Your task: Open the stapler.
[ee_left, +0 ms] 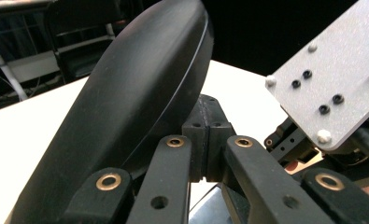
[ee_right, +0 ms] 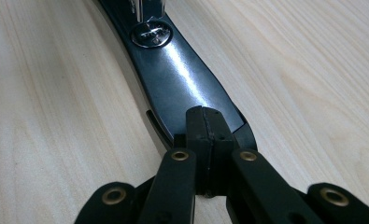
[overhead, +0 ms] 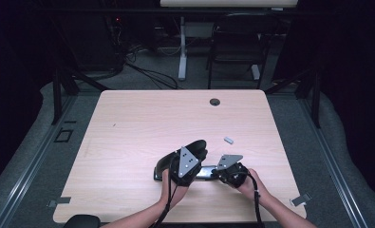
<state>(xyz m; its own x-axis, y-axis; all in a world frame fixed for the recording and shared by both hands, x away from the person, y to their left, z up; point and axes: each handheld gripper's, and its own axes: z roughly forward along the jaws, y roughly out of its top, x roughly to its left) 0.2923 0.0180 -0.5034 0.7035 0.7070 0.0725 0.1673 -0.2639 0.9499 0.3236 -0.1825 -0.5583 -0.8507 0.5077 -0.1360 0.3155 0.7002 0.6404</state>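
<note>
A large black stapler (overhead: 162, 167) lies near the table's front edge with its top arm (overhead: 196, 148) swung up. In the left gripper view that curved arm (ee_left: 126, 107) rises just left of my left gripper (ee_left: 205, 140), whose jaws are shut with nothing between the pads. In the high view the left gripper (overhead: 192, 160) sits under the raised arm. My right gripper (ee_right: 205, 140) is shut too, its tips resting on the front end of the glossy base (ee_right: 182, 79), just short of the metal anvil (ee_right: 150, 35). It comes in from the right (overhead: 219, 174).
A small grey piece (overhead: 229, 140) lies on the wooden table (overhead: 142, 123) beyond the stapler. A cable hole (overhead: 215, 101) sits near the far edge. A black chair (overhead: 237, 42) and cables stand on the floor behind.
</note>
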